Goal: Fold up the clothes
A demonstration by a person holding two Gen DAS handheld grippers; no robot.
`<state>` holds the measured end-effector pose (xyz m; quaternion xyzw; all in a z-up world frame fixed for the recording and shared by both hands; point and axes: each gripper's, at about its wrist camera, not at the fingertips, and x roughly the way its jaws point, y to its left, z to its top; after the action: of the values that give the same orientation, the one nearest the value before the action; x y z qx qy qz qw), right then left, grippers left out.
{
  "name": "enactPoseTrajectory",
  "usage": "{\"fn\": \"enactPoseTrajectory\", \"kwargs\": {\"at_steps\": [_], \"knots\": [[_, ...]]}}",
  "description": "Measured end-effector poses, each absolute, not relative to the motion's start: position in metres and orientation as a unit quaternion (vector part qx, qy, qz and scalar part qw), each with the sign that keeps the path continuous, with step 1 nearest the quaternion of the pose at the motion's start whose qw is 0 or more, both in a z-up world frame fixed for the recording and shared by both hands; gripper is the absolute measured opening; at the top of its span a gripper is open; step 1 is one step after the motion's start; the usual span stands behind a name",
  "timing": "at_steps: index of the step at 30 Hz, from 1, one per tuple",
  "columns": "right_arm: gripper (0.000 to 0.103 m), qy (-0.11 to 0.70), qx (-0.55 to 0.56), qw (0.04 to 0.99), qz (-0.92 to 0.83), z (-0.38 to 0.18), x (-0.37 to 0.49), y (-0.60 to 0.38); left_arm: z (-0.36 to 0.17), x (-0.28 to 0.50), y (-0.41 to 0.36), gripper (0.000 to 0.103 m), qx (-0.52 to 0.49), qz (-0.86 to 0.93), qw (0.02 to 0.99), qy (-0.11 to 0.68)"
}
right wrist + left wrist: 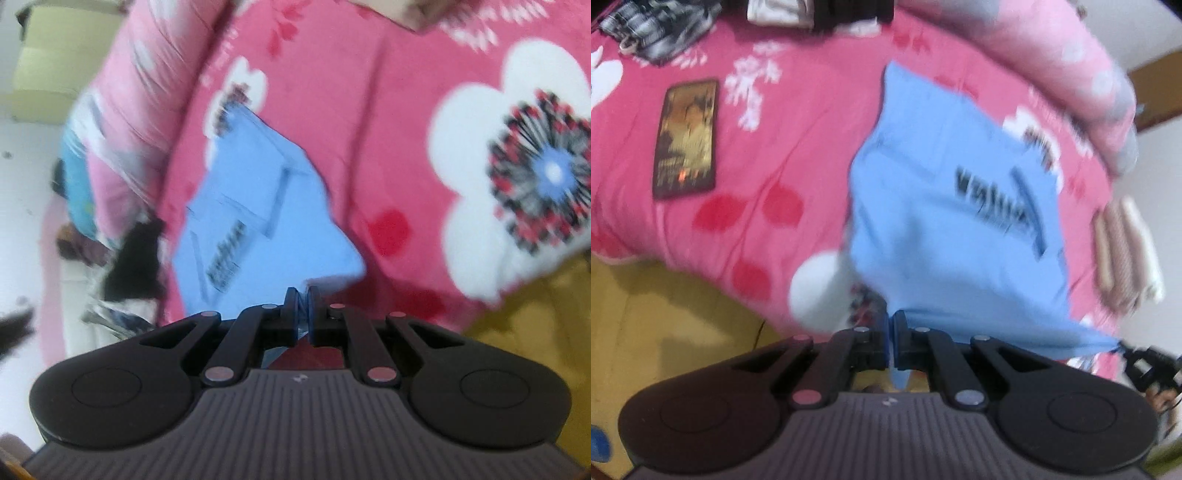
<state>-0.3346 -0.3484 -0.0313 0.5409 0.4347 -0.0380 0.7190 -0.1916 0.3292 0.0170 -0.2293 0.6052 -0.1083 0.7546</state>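
Left wrist view: light blue garment (945, 221), thin cloth, blurred dark lettering and a dark blue curved line across the front. Near hem pinched at one corner by the left gripper (891, 334), jaws clenched on the fabric, a tongue of blue hanging below the pads. Hem stretched taut rightward to the right gripper (1123, 347), seen small at the frame edge, holding the opposite corner. Rest of the garment trailing away over the bed cover (798, 155), pink-red with white flowers and red blotches; whether the far end touches the cover cannot be told through the blur.

Surroundings in this view: dark rectangular phone (687, 138) flat on the cover, well left of the garment. Black-and-white checked clothing (653, 29) at the far left corner. Pale folded cloth (775, 13) beside it. Rolled pink quilt (1034, 62) along the far right. Striped beige folded piece (1123, 258) just right of the garment. Yellow floor (665, 314) below the bed edge. Nothing lying across the garment.

Right wrist view: same garment (258, 206) from the other corner, folds and a seam line visible, lettering side-on. Right gripper (303, 315) clenched on blue cloth. Shown only here: large white flower with a dark ringed centre (546, 173) on the cover, black garment (133, 258) and patterned clothing heaped left of the blue piece. Phone and checked clothing not in this view.
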Motion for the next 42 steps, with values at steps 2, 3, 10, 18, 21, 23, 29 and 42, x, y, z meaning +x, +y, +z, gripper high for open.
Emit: {"fn": "enactPoseTrajectory", "kwargs": {"at_steps": [2,3,10,18,21,23,29,42], "knots": [[0.003,0.416,0.554,0.721,-0.032,-0.029,-0.321,-0.354,0.022,-0.179,0.329,0.002,-0.251,-0.107,0.759,0.592],[0.003,0.409,0.556,0.723,-0.029,-0.028,-0.313,-0.356,0.022,-0.171,0.329,0.002,-0.263,-0.106,0.759,0.586],[0.003,0.379,0.555,0.740,-0.011,-0.025,-0.233,-0.370,-0.001,-0.101,0.332,0.002,-0.328,-0.105,0.758,0.553],[0.003,0.371,0.542,0.754,-0.010,-0.030,-0.128,-0.366,-0.041,0.002,0.343,0.002,-0.361,-0.116,0.752,0.540],[0.003,0.378,0.536,0.755,-0.022,-0.044,-0.099,-0.364,-0.063,0.035,0.344,0.002,-0.365,-0.120,0.745,0.545],[0.003,0.382,0.538,0.750,-0.034,-0.059,-0.084,-0.364,-0.080,0.051,0.344,0.002,-0.371,-0.122,0.739,0.550],[0.004,0.375,0.571,0.726,-0.076,-0.106,-0.055,-0.368,-0.125,0.083,0.346,0.008,-0.409,-0.128,0.720,0.546],[0.007,0.356,0.494,0.789,-0.083,-0.061,-0.048,-0.327,-0.100,0.073,0.340,0.042,-0.342,-0.128,0.777,0.513]]}}
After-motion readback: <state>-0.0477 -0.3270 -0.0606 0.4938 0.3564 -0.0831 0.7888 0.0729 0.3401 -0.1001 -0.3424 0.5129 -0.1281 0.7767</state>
